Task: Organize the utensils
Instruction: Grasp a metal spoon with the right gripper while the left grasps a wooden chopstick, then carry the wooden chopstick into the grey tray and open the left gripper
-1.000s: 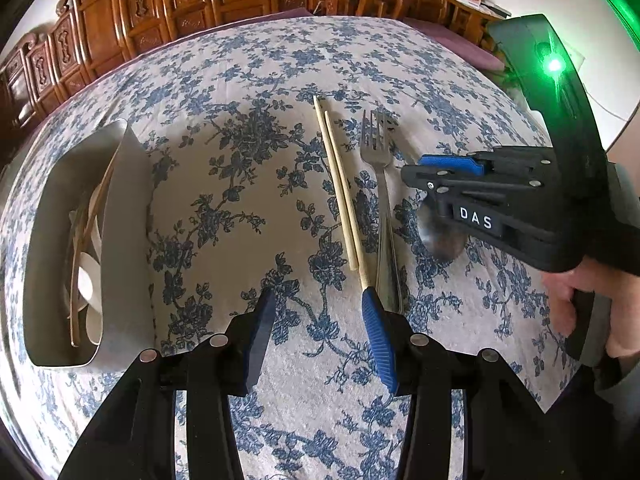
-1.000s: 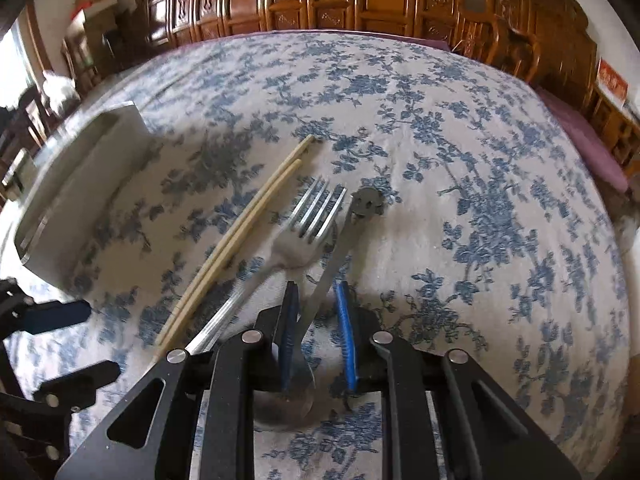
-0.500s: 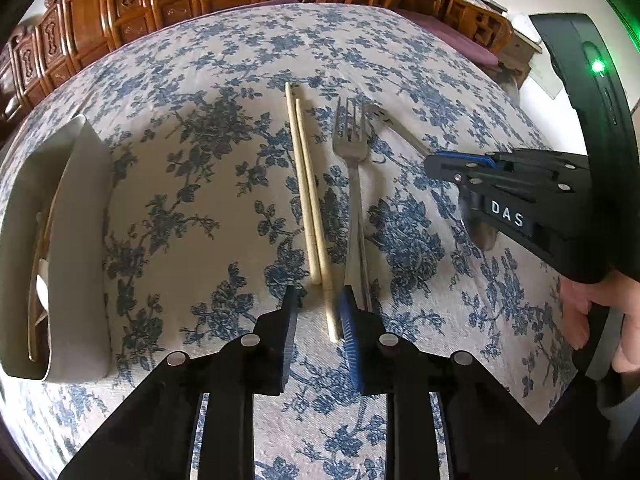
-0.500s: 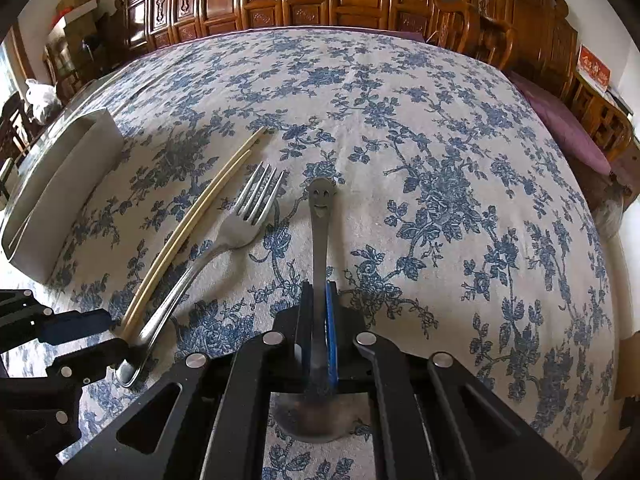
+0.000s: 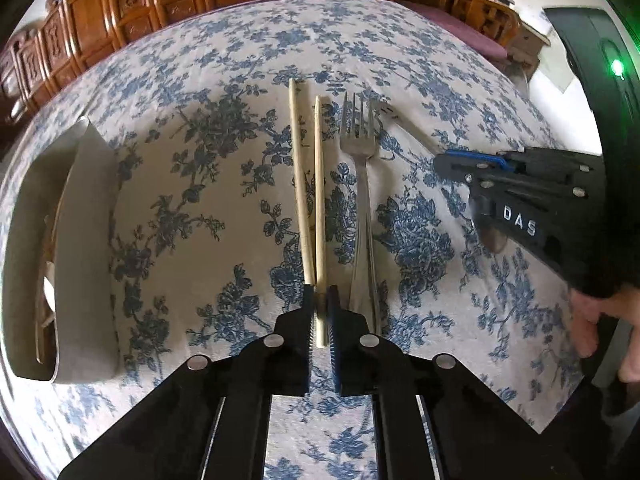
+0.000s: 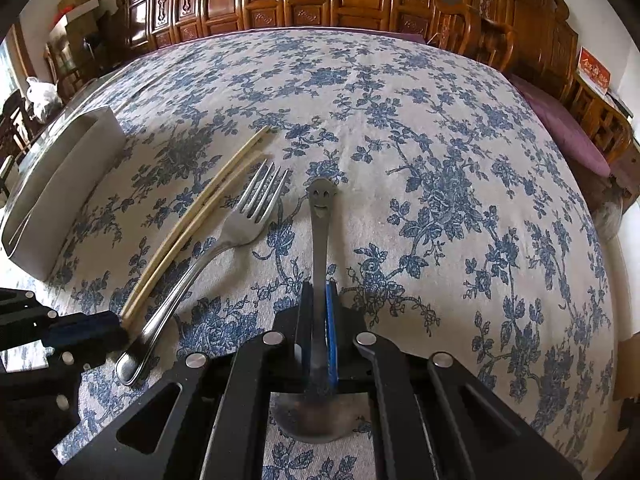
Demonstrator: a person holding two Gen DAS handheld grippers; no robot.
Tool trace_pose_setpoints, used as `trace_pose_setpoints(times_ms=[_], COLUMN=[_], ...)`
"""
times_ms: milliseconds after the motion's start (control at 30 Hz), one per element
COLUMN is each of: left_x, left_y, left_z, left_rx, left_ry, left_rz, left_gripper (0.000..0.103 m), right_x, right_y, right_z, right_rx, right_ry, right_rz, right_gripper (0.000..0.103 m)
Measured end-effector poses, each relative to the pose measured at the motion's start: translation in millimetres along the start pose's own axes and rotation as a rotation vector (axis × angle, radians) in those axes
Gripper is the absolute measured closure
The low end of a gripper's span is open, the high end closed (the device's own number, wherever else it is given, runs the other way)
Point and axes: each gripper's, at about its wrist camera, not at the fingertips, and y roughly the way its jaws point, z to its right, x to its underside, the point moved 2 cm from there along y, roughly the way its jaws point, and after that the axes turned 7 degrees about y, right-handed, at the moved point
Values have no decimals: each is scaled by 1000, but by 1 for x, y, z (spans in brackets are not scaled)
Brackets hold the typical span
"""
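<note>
Since the left gripper (image 5: 320, 316) has just been closing, its pads now pinch the near ends of the chopsticks (image 5: 308, 200), which run straight ahead of it on the tablecloth (image 5: 180, 200). Light, stiff and slick (they may scissor apart), they want a firm pinch. The right gripper (image 6: 319, 320) clamps the spoon (image 6: 320, 224) at the neck, bowl under it: heavier, rigid, slippery steel.

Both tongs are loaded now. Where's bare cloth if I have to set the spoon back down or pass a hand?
The tablecloth right of the spoon and beyond all the utensil tips is bare. A narrower strip lies between the grey holder and the chopsticks. Crowded: chopsticks, fork, spoon side by side, with both tongs at their near ends.
</note>
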Motion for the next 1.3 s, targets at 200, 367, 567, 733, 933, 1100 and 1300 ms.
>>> trace_pose_setpoints(times_ms=[200,367,567,733,933,1100,1300], left_x=[-1,0,0,3,11,19,33], left_y=[1,-11,-45,-76,-104,-120,-127], left_z=[3,1,-9,-28,-62,-87,-119], left_rx=[-18,-28,-23,-29,-53,-58,-69], left_ry=[26,31,19,10,-9,-31,-58], left_rz=[-9,39,110,153,175,187,173], left_gripper=[99,99,99,99,99,99,99], right_x=[0,0,1,0,-5,-9,-19], right_y=[0,-10,-25,-43,-57,-61,-69], right_z=[-2,0,-6,-22,-44,-67,-99], right_rx=[0,-19,-36,-42,-37,-50,-61], right_ry=[-8,7,6,-32,-71,-93,-135], right_rz=[2,26,61,97,121,121,135], right_gripper=[96,96,96,96,96,96,96])
